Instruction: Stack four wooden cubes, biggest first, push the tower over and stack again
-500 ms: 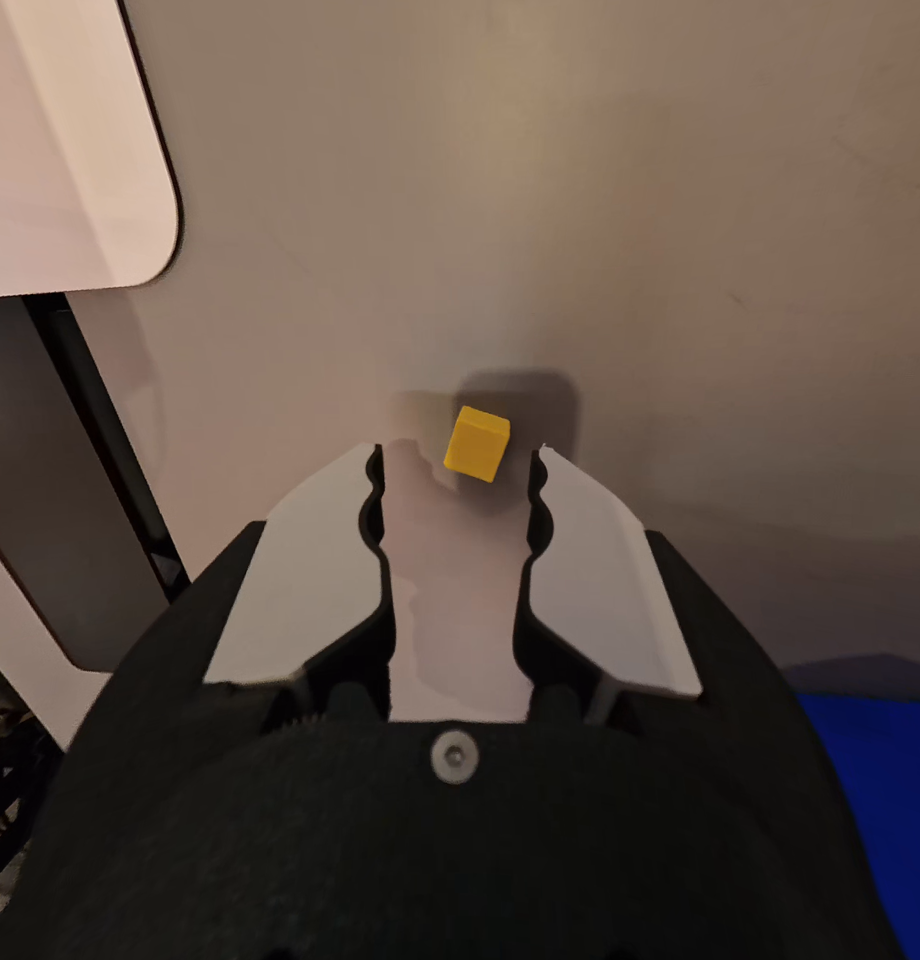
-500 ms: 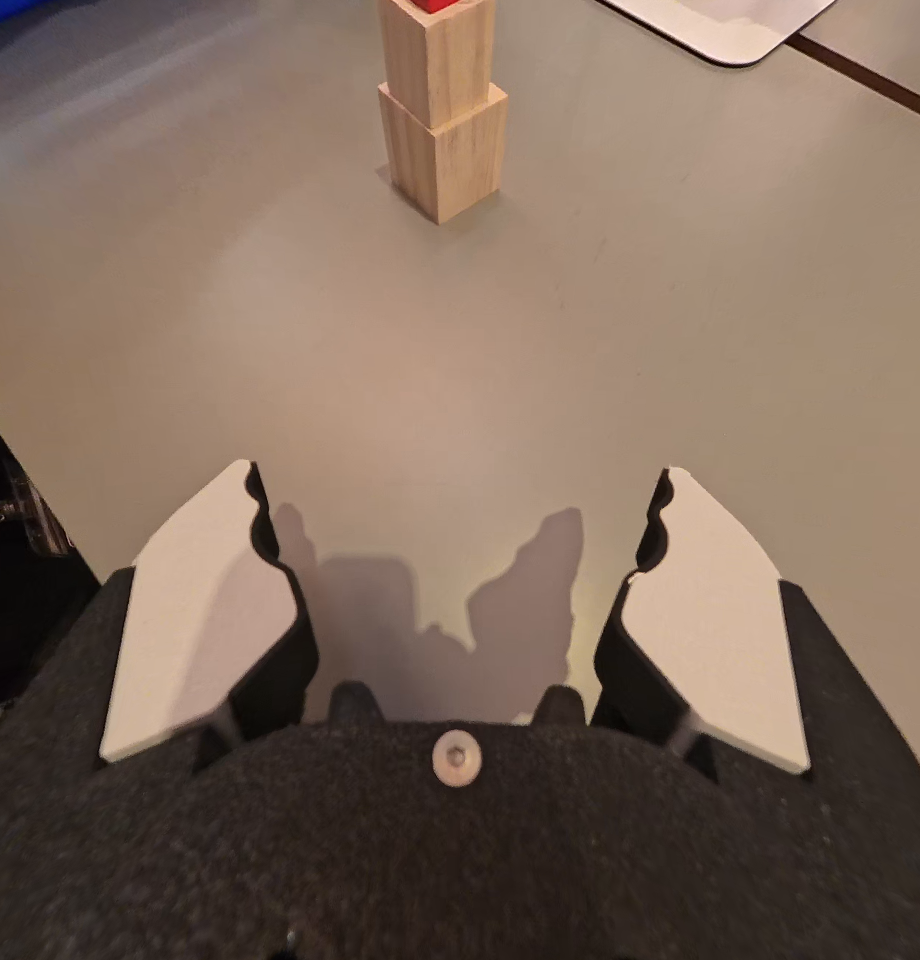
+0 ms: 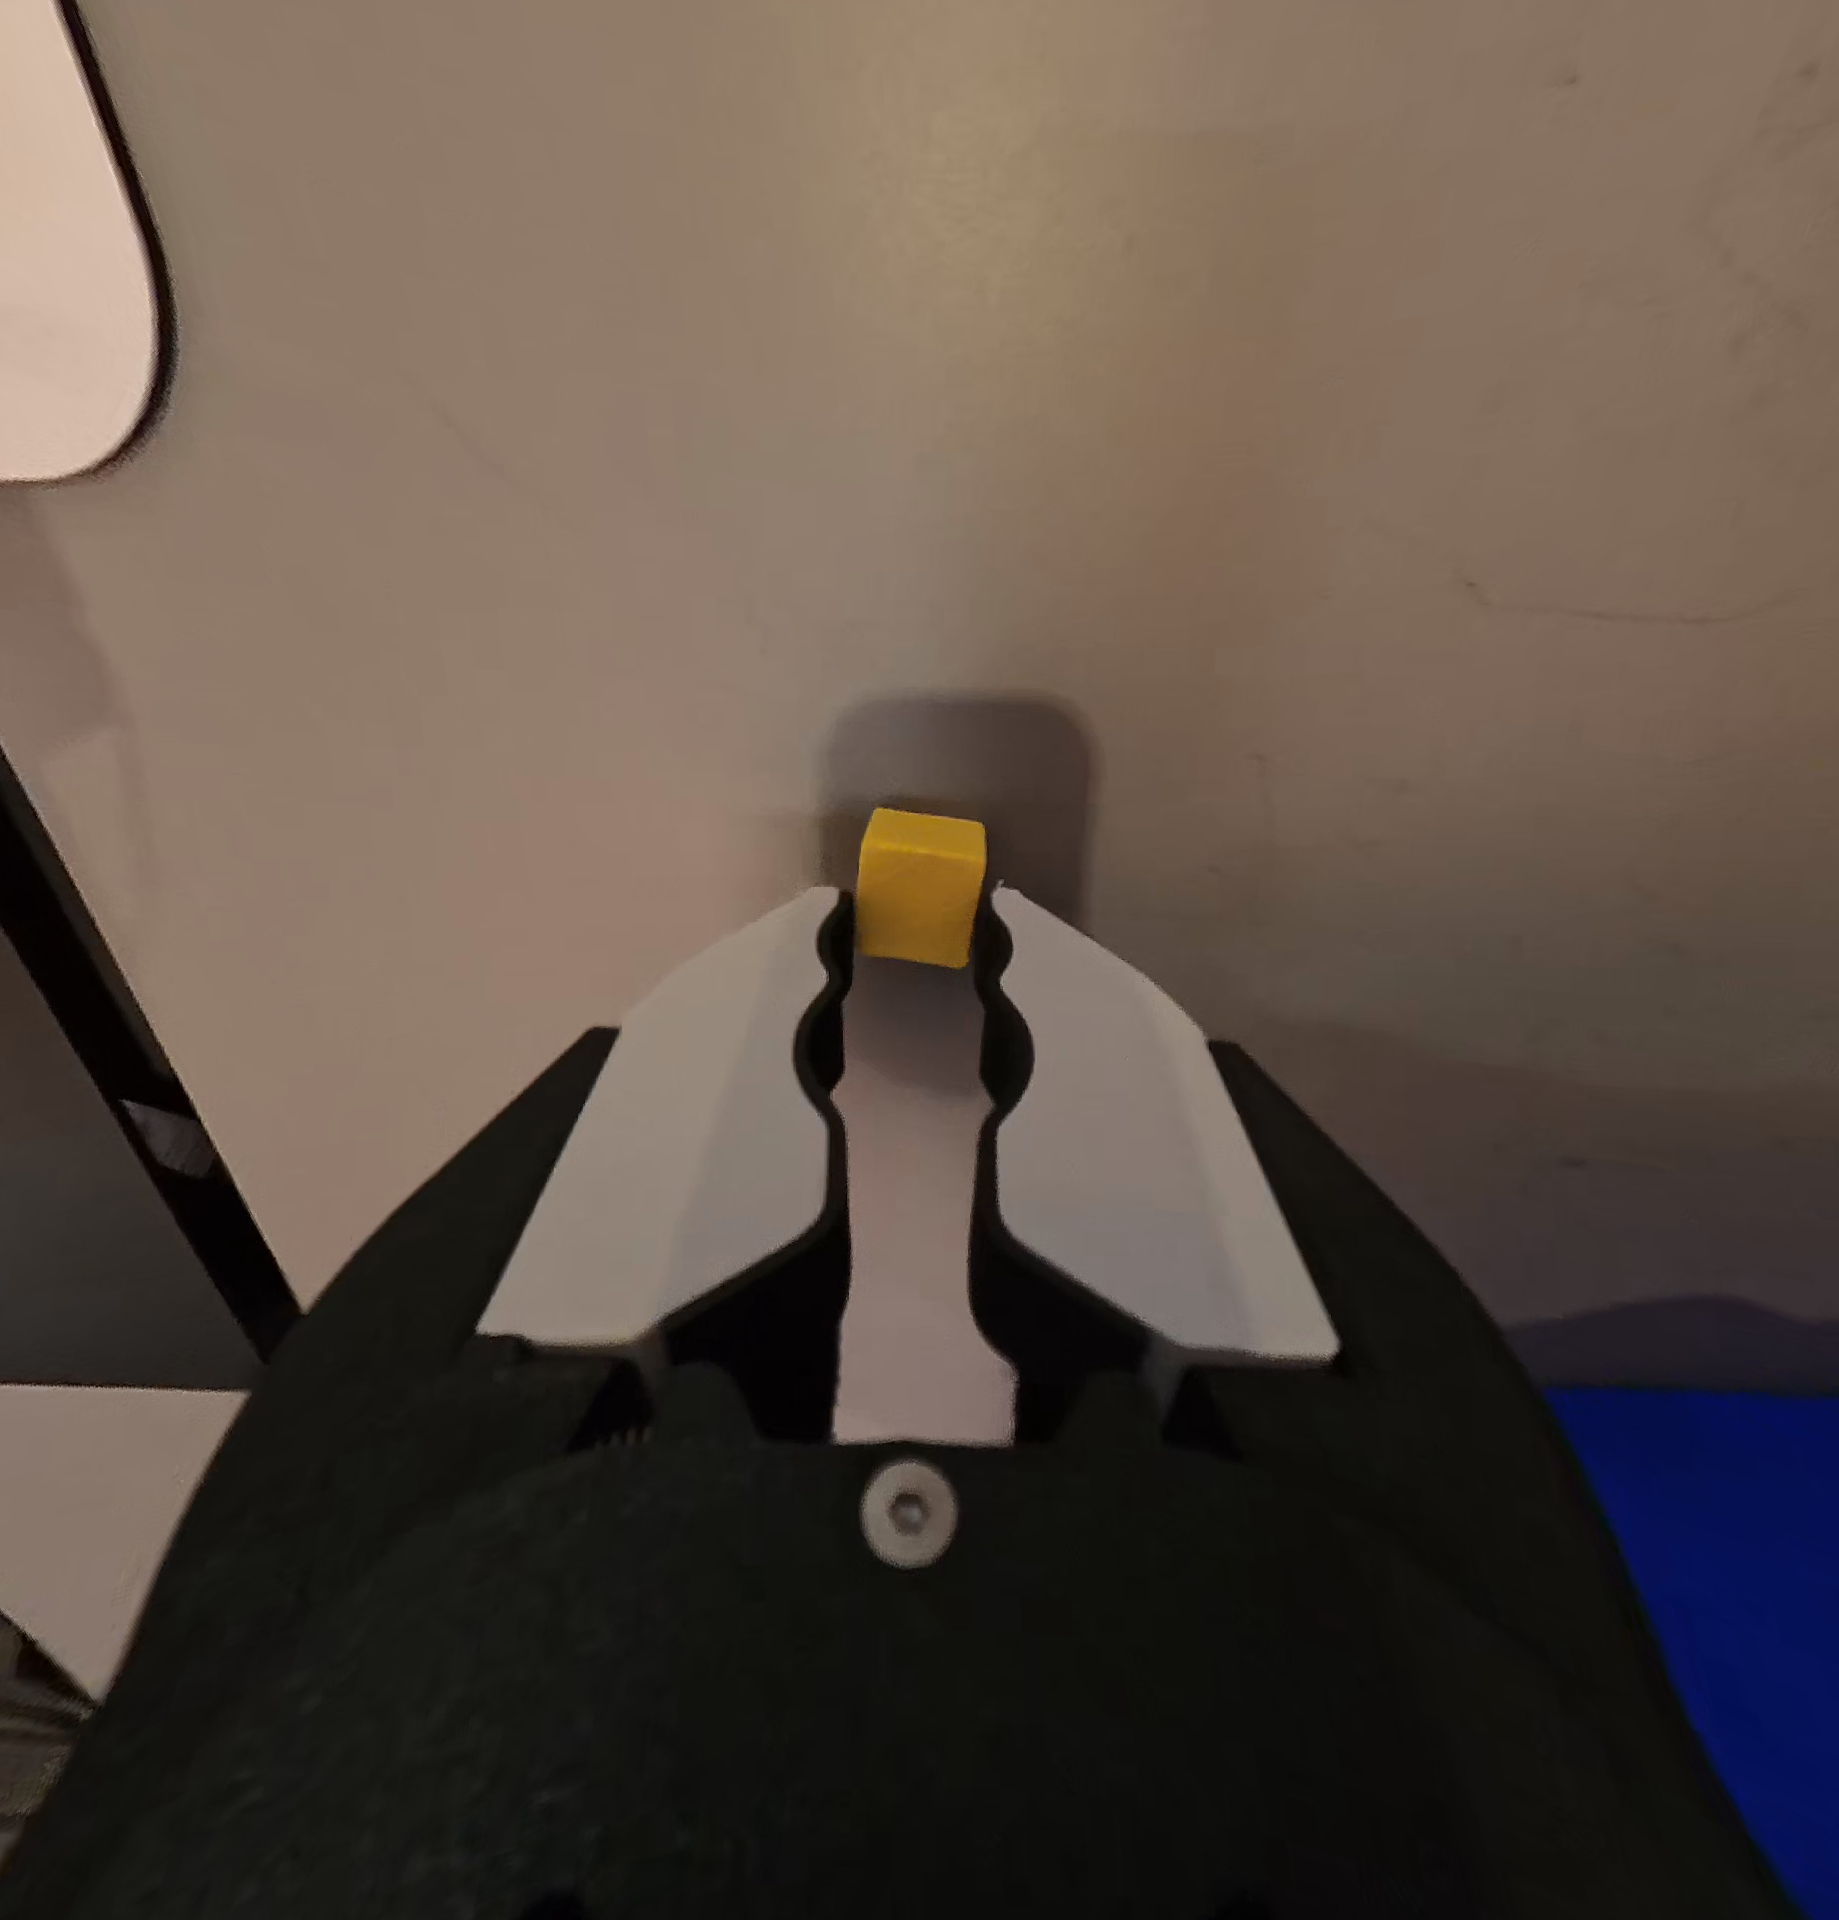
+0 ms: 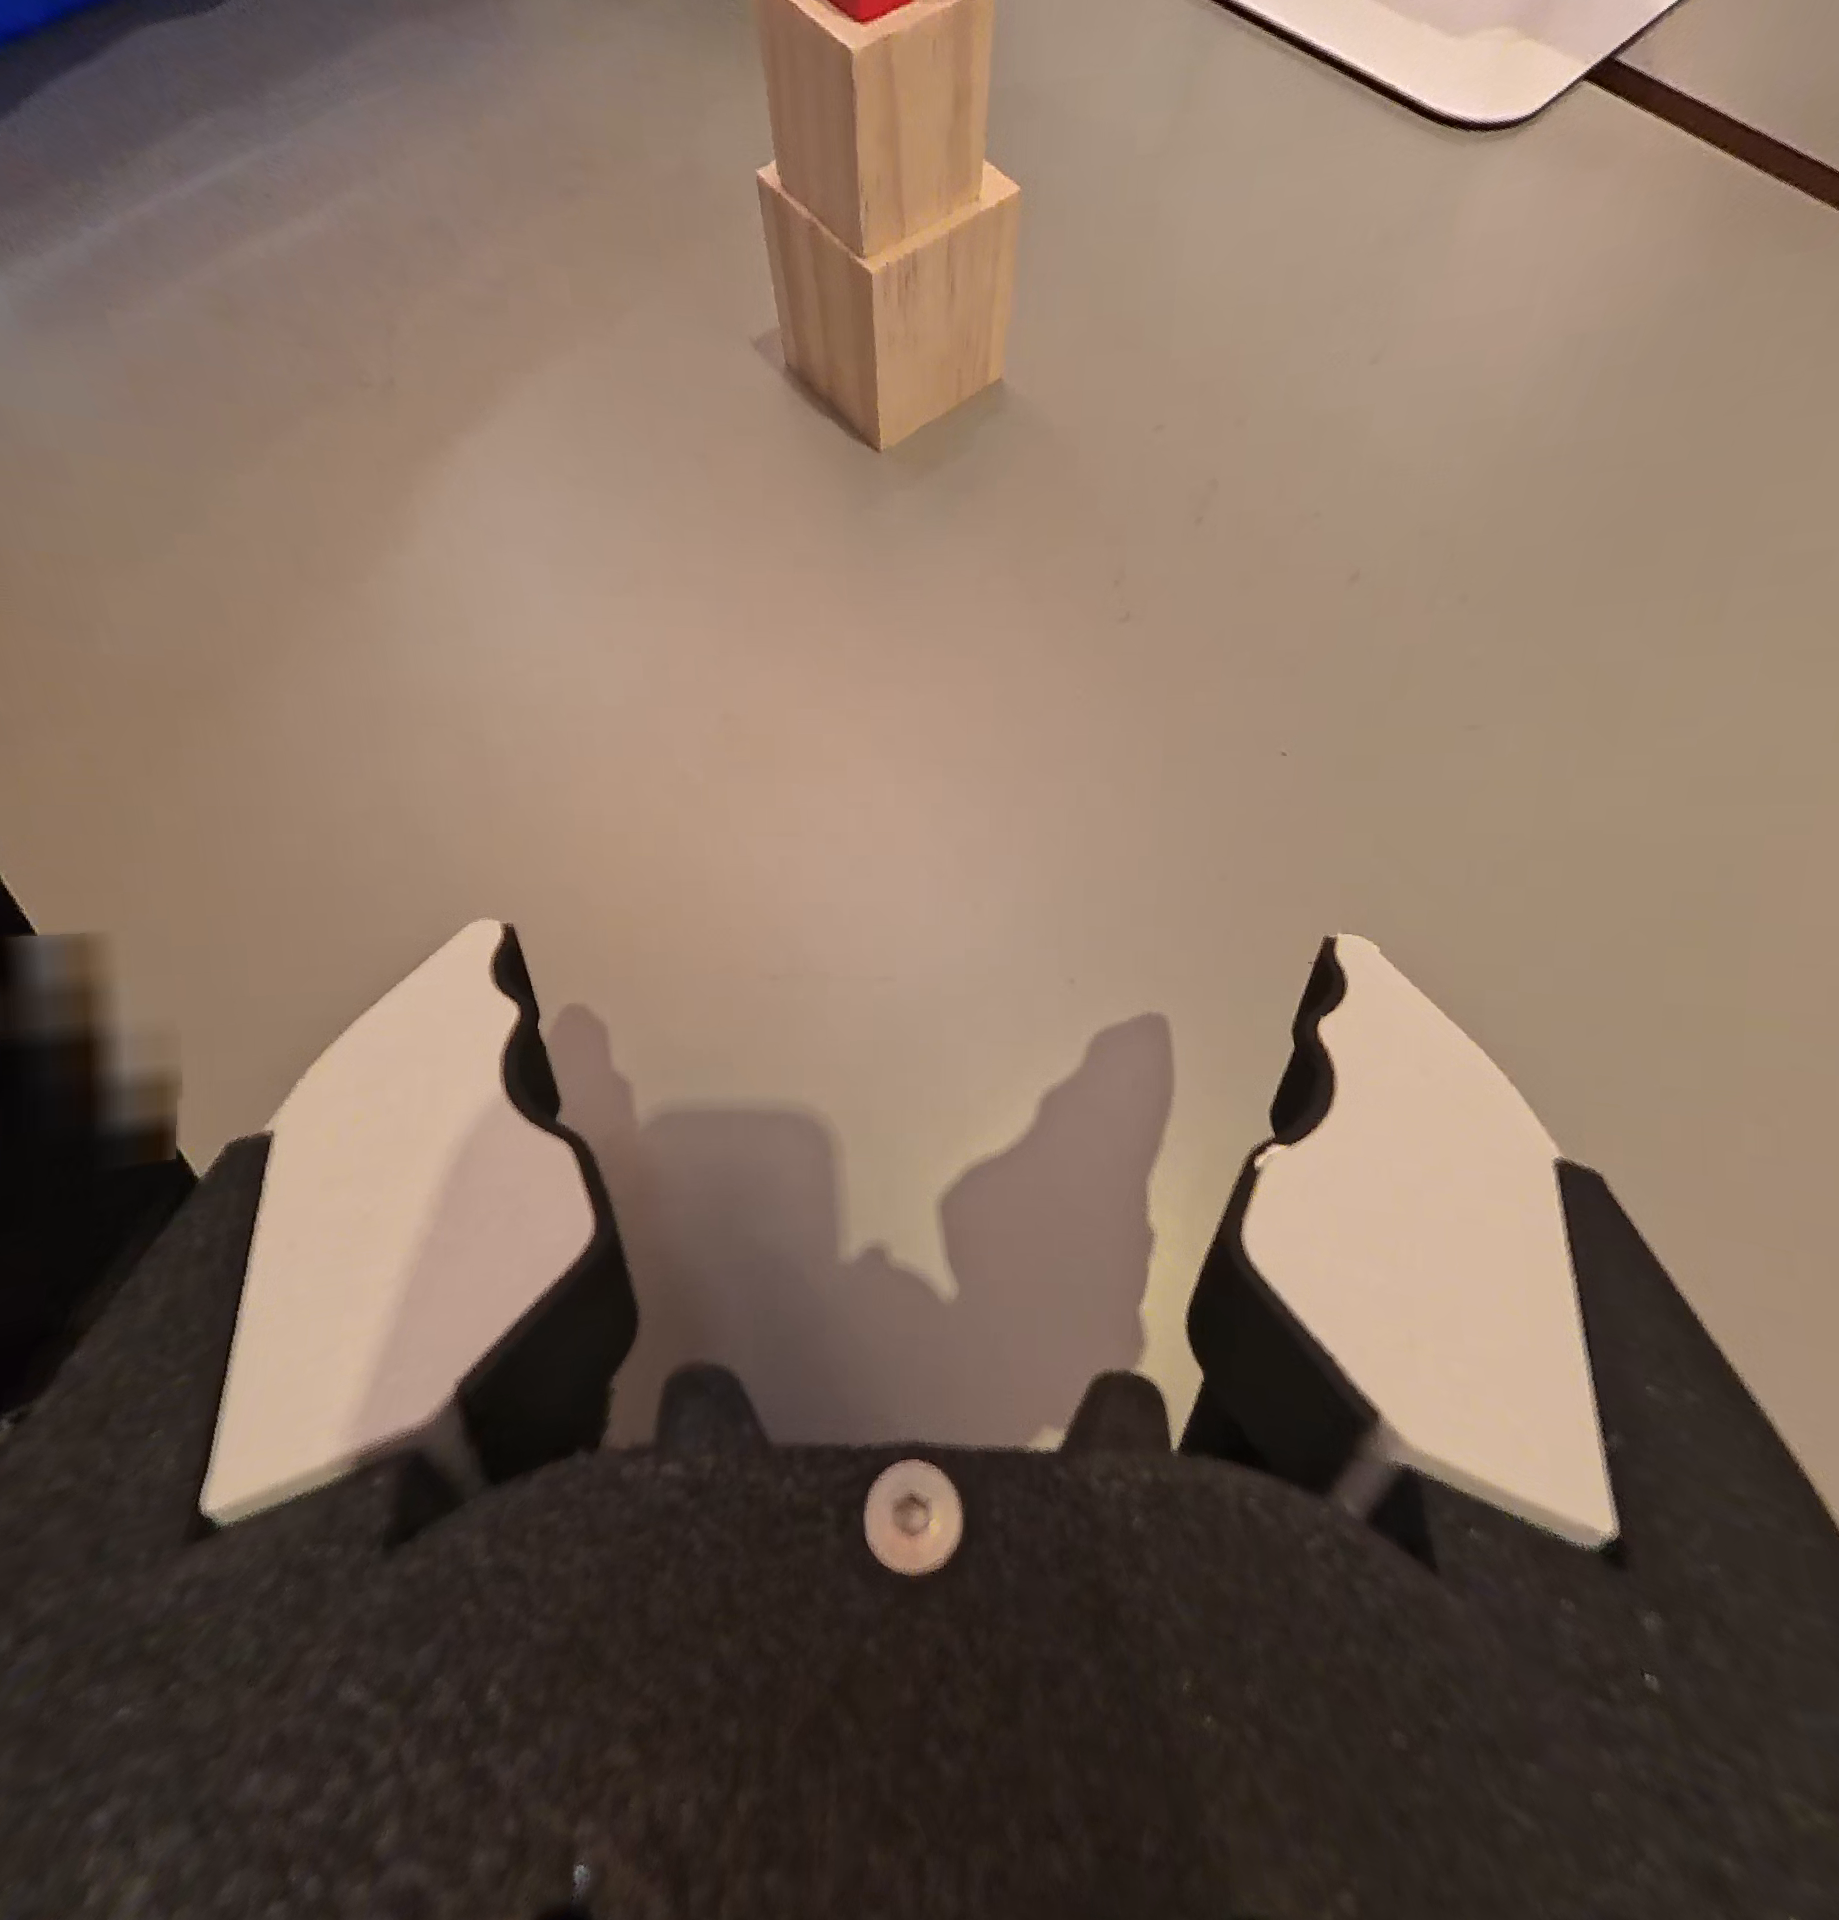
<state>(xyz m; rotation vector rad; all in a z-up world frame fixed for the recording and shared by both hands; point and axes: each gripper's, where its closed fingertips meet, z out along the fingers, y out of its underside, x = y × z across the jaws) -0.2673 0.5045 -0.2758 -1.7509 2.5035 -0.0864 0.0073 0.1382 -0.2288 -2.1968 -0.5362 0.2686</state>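
The left gripper (image 3: 915, 909) points down at a pale grey table (image 3: 1310, 468), and a small yellow cube (image 3: 920, 902) sits between its white fingertips (image 3: 780, 935). The jaws have narrowed to the cube's width and both tips lie against its sides, so the grip looks closed on it; whether the cube rests on the table or is lifted off it cannot be told, though a dark shadow falls just beyond it. A white rounded board (image 3: 53, 291) lies at the far left of this view, and a blue surface (image 3: 1725, 1558) shows at the near right. The right gripper (image 4: 915, 945) hovers low over the same table (image 4: 375, 623) with its jaws spread wide and nothing between them, their shadow cast on the surface just below. Well ahead of it, far and centred, stands the tower: a large wooden cube (image 4: 894, 301) at the base, turned corner-on, a smaller wooden cube (image 4: 879, 104) squarely on top, and a red cube (image 4: 873, 8) above that, cut off by the upper edge.
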